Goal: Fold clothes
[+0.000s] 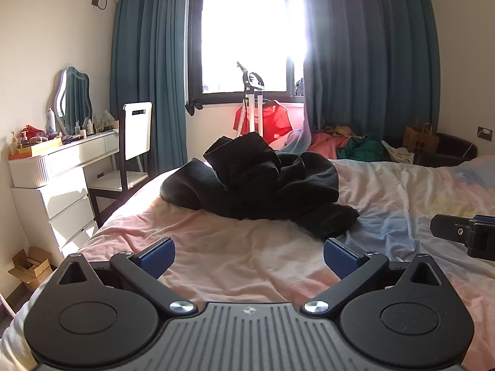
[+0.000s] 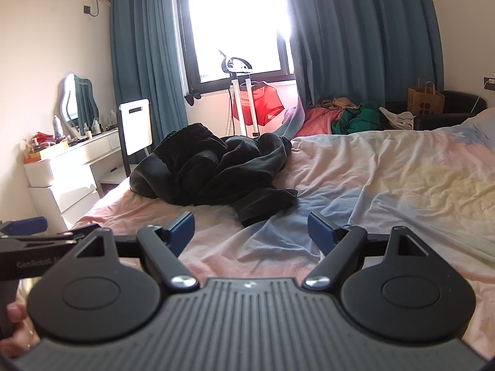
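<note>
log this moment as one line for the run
stage: pre-grasp | left gripper: open, empty | right gripper: open, empty | black garment: crumpled heap on bed sheet, untouched, unfolded

Two grippers are being held over one bed [image 1: 386, 191]: the left gripper [image 1: 249, 256] and the right gripper [image 2: 251, 230], each with two blue pads spread apart. One crumpled black garment [image 1: 256, 182] is lying ahead of them. One red garment [image 1: 275, 120] is hanging beyond it.

The heaped black garment [image 1: 260, 182] hides its own shape and type.
</note>
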The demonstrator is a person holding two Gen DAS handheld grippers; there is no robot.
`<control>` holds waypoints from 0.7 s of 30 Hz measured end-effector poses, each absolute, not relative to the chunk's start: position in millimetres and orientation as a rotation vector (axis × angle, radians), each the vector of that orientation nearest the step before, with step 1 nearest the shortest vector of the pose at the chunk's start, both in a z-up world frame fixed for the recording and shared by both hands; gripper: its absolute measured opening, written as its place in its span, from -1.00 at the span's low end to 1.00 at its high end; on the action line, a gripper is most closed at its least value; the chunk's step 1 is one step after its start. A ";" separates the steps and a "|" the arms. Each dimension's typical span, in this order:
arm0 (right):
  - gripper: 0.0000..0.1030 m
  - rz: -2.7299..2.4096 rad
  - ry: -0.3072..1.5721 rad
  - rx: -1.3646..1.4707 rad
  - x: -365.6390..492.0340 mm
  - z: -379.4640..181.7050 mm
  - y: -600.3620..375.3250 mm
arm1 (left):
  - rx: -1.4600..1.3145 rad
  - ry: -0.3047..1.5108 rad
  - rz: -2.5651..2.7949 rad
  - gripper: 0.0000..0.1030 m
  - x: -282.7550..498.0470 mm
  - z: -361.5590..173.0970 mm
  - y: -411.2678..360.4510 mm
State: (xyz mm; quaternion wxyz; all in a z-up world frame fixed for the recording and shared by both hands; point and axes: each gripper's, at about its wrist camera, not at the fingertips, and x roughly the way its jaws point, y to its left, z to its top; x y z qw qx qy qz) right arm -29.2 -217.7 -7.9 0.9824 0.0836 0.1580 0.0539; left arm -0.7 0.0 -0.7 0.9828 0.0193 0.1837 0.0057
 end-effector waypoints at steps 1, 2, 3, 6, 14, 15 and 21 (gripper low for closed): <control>0.59 0.108 0.317 0.163 -29.1 -8.7 -217.6 | 0.034 0.373 0.010 1.00 -1.5 -1.7 -0.2; 0.59 0.107 0.316 0.157 -29.1 -9.4 -217.5 | 0.032 0.375 0.011 1.00 -1.3 -2.1 0.4; 0.59 0.107 0.315 0.152 -29.1 -10.2 -217.4 | 0.030 0.377 0.013 1.00 -0.6 -2.3 1.3; 0.59 0.105 0.312 0.135 -29.0 -12.4 -217.0 | 0.024 0.383 0.019 1.00 1.3 -2.8 4.0; 0.59 0.094 0.320 0.139 -31.7 -11.7 -216.8 | 0.044 0.363 0.010 1.00 -12.6 -3.9 -7.4; 0.59 0.092 0.323 0.144 -31.7 -10.9 -216.9 | 0.045 0.363 0.011 1.00 -12.7 -4.0 -7.3; 0.59 0.094 0.325 0.143 -32.8 -10.3 -216.2 | 0.043 0.361 0.012 1.00 -12.9 -4.0 -7.1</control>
